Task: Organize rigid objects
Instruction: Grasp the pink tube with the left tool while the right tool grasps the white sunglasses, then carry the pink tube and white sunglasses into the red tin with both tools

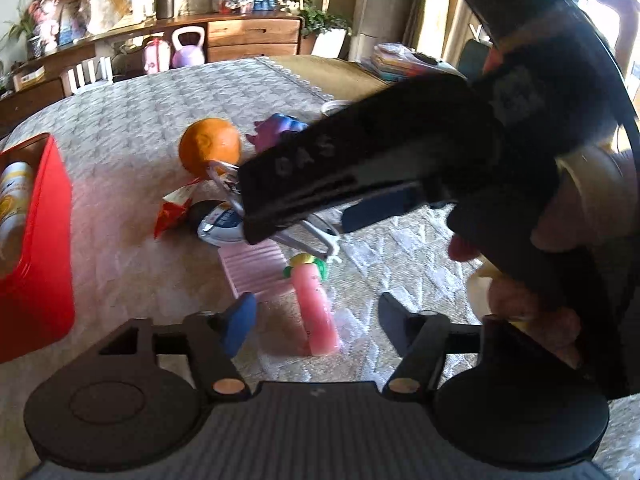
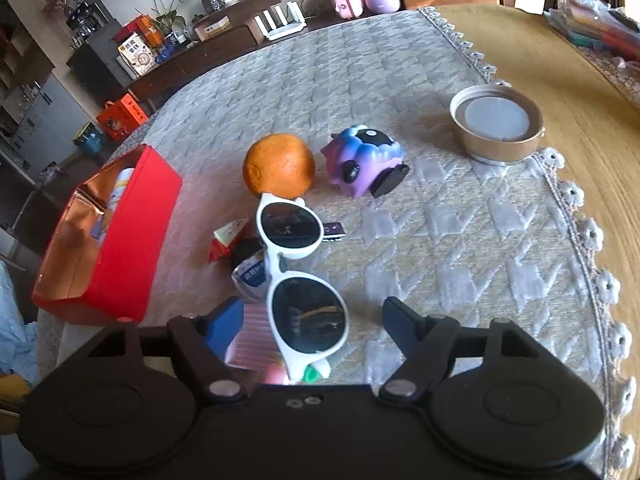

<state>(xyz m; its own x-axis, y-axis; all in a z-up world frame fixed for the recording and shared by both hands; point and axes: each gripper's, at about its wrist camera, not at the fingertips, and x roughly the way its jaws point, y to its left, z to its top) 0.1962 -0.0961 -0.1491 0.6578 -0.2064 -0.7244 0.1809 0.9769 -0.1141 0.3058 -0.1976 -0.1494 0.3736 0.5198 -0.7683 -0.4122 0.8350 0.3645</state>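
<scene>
White sunglasses (image 2: 306, 280) with dark lenses lie on the quilted cloth, one lens between the fingers of my right gripper (image 2: 312, 320), which is open; the pads stand clear of the frame. In the left wrist view that right gripper (image 1: 298, 224) reaches in from the right over the sunglasses (image 1: 224, 172). My left gripper (image 1: 316, 320) is open around a pink carrot-shaped toy (image 1: 316, 312) lying on the cloth, with gaps on both sides. An orange (image 2: 279, 166) and a purple-blue squishy toy (image 2: 364, 164) sit behind the glasses.
A red open box (image 2: 108, 240) with a bottle (image 1: 12, 200) inside stands at the left. A red snack packet (image 2: 224, 240), a small white-blue pack (image 1: 222, 224) and a pink ridged card (image 1: 256, 272) lie under the glasses. A gold round lid (image 2: 496, 128) sits at the cloth's right edge.
</scene>
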